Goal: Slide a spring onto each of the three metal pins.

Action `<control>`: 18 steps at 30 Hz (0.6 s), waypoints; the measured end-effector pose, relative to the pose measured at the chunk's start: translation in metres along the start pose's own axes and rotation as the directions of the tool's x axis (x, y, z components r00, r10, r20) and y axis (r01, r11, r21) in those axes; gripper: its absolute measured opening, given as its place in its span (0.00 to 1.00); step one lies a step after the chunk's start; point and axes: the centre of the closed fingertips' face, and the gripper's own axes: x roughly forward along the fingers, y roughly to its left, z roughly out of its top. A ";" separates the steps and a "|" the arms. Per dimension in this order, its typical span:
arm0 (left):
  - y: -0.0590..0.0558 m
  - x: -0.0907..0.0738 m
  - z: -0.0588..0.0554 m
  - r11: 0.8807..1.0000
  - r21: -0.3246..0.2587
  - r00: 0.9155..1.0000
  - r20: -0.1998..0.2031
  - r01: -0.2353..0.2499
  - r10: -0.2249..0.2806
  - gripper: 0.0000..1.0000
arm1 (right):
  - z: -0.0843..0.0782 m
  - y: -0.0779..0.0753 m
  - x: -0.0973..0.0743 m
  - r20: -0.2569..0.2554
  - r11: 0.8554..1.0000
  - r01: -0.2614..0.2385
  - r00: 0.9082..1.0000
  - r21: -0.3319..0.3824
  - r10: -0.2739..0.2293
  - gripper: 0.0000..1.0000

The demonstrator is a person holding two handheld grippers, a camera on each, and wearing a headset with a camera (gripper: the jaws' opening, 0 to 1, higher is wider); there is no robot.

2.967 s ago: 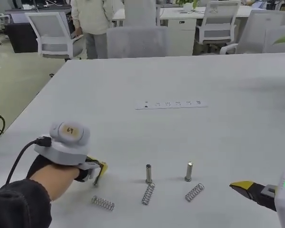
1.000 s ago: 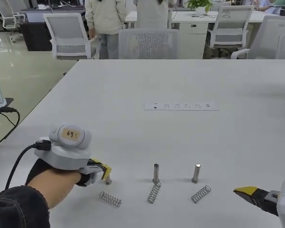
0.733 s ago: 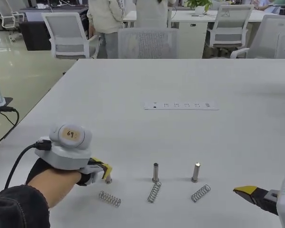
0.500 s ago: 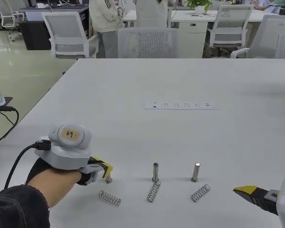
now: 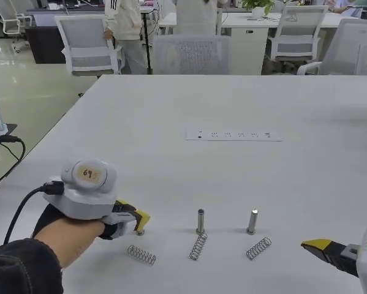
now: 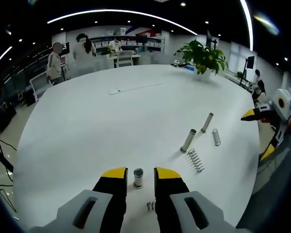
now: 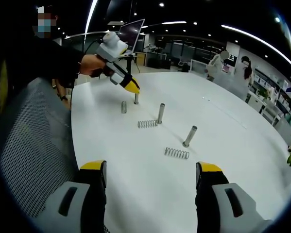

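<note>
Left gripper (image 6: 138, 170) jaws stand apart, straddling the leftmost upright silver metal pin (image 6: 138, 178) without contact. Right gripper (image 7: 150, 166) jaws stand wide apart. Coiled steel springs (image 5: 140, 255) lie on the white bench (image 5: 232, 104).

The head view looks down across the table (image 5: 244, 98). The left gripper view sits low, close to the left pin (image 6: 138, 177); the right gripper view looks from farther (all share the middle pin (image 5: 200, 221)).

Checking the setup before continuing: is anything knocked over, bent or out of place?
Nothing stands out. The three pins stand upright in a row; three springs lie loose on the table, one beside each, none visibly bent.
</note>
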 end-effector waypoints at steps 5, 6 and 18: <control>-0.002 -0.006 -0.001 1.000 -0.002 1.000 0.015 0.006 -0.006 0.20 | 0.000 0.000 0.000 0.000 1.000 0.000 1.000 -0.002 0.000 0.74; -0.002 -0.008 -0.001 1.000 -0.002 1.000 0.019 0.008 -0.008 0.20 | 0.000 0.001 0.000 0.000 1.000 -0.001 1.000 -0.003 0.001 0.74; -0.009 -0.028 -0.009 1.000 -0.018 0.999 0.044 0.022 -0.021 0.23 | 0.002 0.000 0.000 0.004 1.000 0.004 1.000 -0.003 -0.004 0.74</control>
